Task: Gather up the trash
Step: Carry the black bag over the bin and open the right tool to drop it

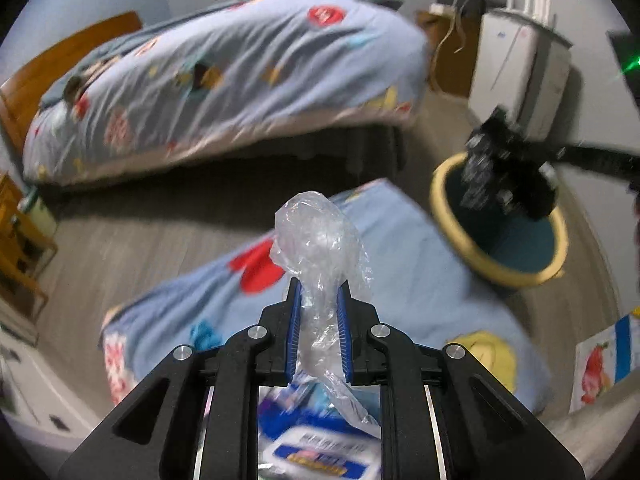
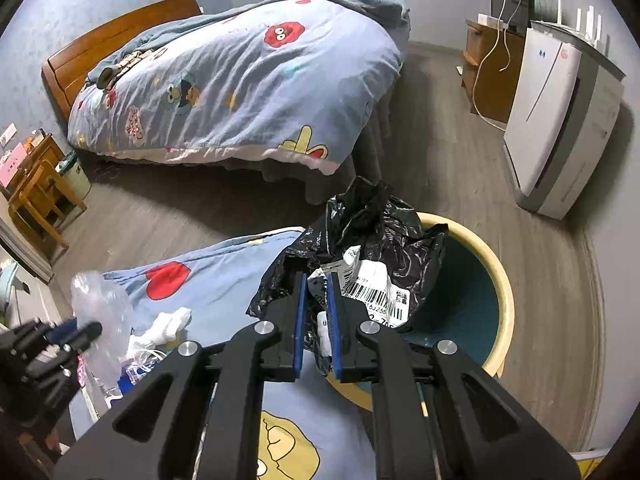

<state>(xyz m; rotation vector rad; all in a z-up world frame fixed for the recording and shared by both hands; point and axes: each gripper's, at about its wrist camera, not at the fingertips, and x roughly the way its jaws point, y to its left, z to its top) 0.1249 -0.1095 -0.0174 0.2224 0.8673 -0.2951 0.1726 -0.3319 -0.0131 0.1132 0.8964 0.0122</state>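
Right gripper (image 2: 317, 300), jaws pinching crumpled black plastic bag w/ barcode label (image 2: 372, 248), hangs at rim of round yellow-rimmed teal bin (image 2: 505, 280), bin at 2 o'clock; left gripper (image 1: 319, 312), jaws clamped on clear crinkled plastic wrap (image 1: 316, 232) standing upright, bin at its 1 o'clock, farther off.

1. Left gripper (image 1: 318, 294): matte black angular frame; blue ribbed pads line the inner faces of both jaws.
2. Four silver round screws sit behind the jaws, two per side.
3. Right gripper (image 2: 316, 282): identical build, same colours.
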